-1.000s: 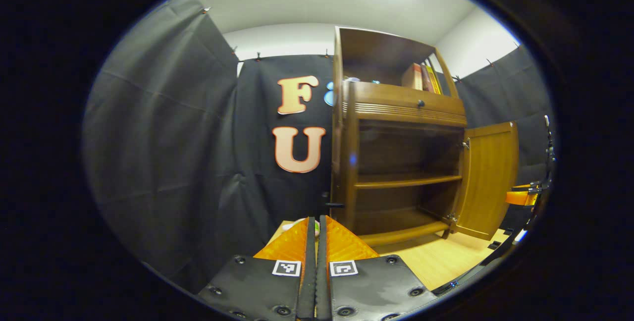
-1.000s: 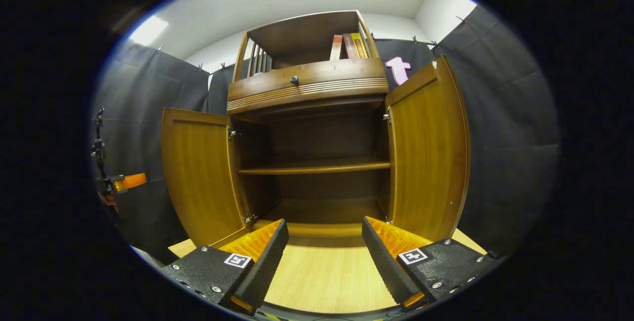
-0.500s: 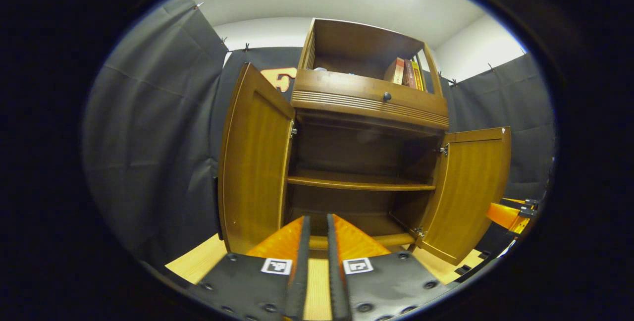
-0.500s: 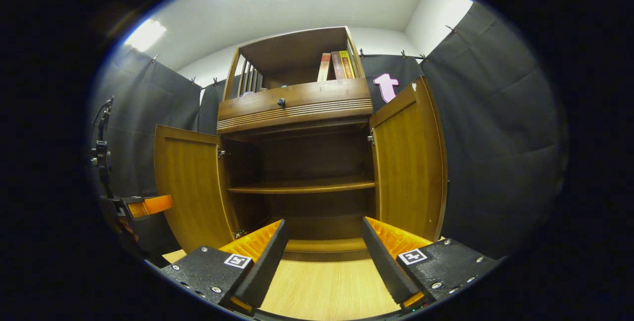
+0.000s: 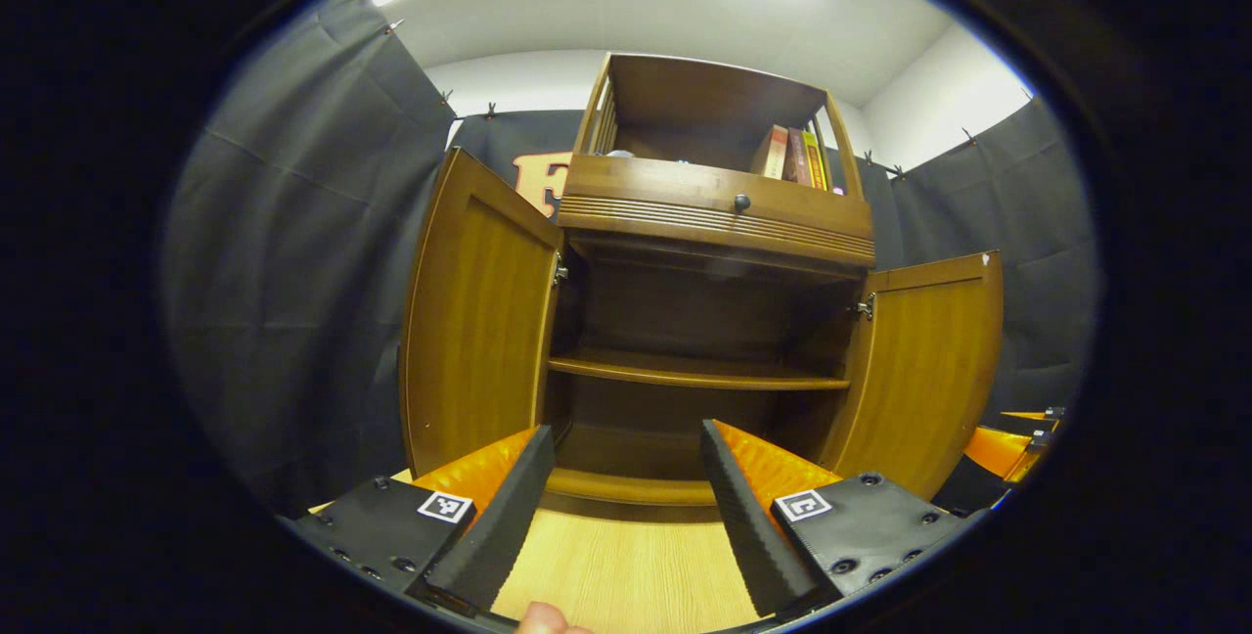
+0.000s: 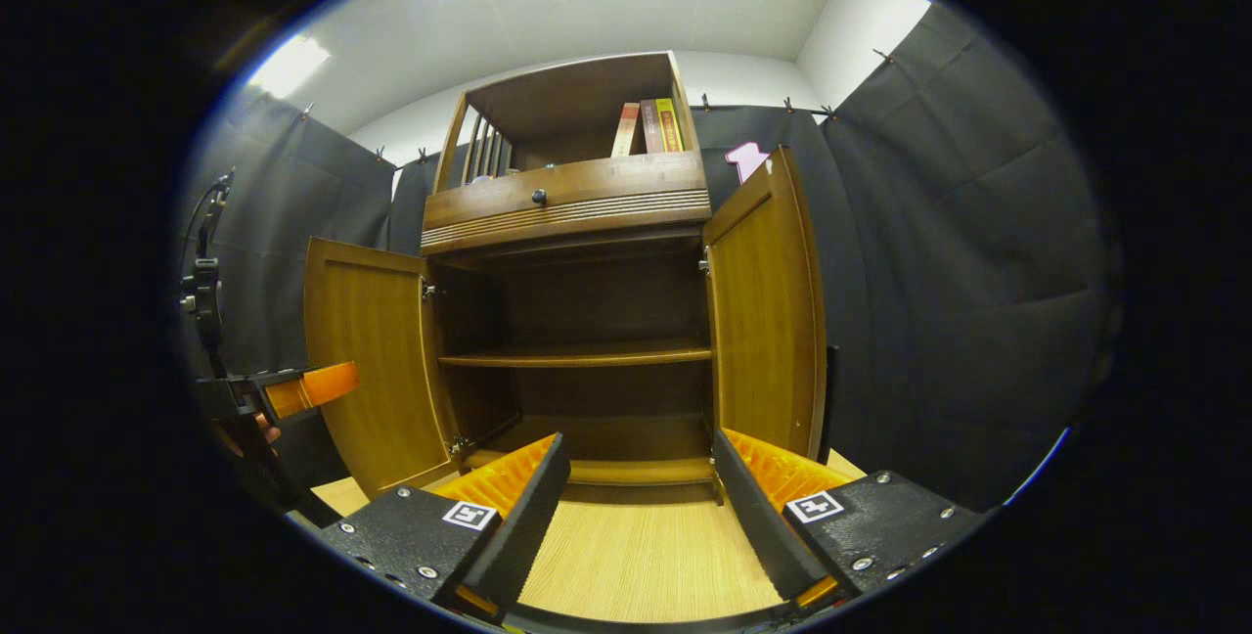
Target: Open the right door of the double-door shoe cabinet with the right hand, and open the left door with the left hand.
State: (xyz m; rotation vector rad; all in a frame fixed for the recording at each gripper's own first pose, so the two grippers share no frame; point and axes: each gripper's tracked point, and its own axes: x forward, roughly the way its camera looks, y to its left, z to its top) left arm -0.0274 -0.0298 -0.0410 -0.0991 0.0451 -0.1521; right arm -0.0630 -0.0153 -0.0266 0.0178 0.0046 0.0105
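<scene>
Both doors of the shoe cabinet [image 5: 719, 223], the left door [image 5: 479, 321] at 9 o'clock and the right door [image 5: 929, 360] at 3 o'clock, stand open, so the task looks finished, and the left gripper [image 5: 626, 507] and the right gripper [image 6: 636, 507] are both released, grasping nothing.

I count one wooden shoe cabinet [image 6: 572, 213] with two doors, a left door [image 5: 479, 306] and a right door [image 6: 768, 306], both swung open. Inside sits one shelf [image 6: 577, 356]. One drawer [image 6: 567, 196] carries one round knob [image 6: 539, 196]. Three books [image 6: 646, 127] stand on top.
</scene>
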